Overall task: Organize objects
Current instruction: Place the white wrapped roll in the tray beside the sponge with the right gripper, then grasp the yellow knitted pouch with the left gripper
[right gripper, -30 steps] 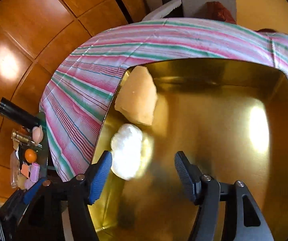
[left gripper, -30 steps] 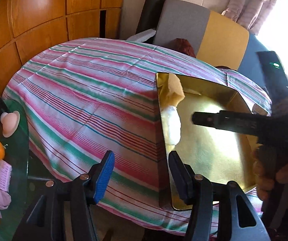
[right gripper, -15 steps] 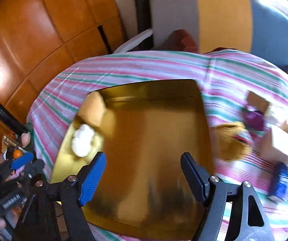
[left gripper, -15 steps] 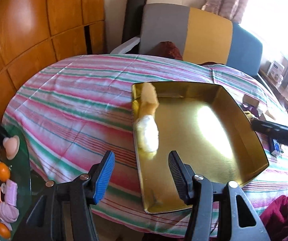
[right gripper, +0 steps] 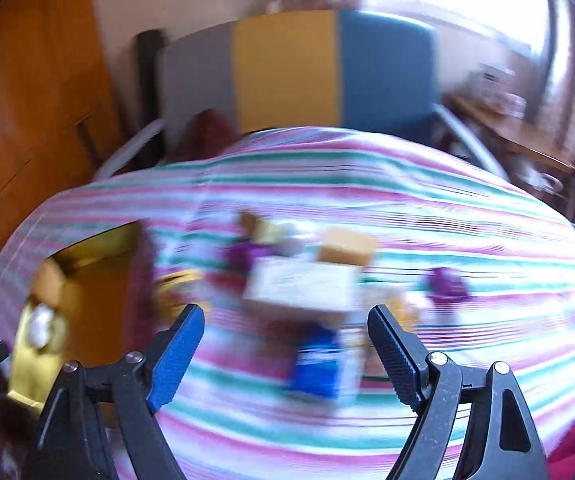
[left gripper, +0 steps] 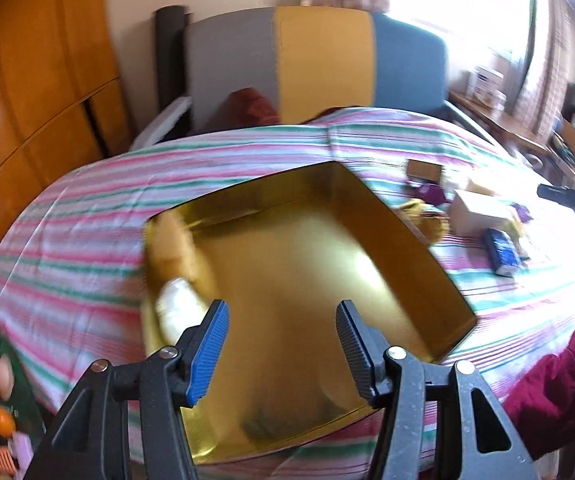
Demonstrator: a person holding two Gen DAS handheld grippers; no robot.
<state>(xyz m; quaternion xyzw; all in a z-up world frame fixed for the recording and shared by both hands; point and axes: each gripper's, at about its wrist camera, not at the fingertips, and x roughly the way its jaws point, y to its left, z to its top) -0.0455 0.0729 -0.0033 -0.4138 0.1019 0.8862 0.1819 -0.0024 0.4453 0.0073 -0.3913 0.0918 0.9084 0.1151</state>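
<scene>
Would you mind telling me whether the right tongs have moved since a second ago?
Yes. The right tongs, jaws opening and empty, swung rightward off the gold tray, now at that view's left edge, toward the clutter around the blue packet.

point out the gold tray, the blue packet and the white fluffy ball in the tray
gold tray (left gripper: 387, 216), left wrist view, on its far right wall
blue packet (left gripper: 501, 254), left wrist view, on its top face
white fluffy ball (left gripper: 177, 308), left wrist view, on its middle
</scene>
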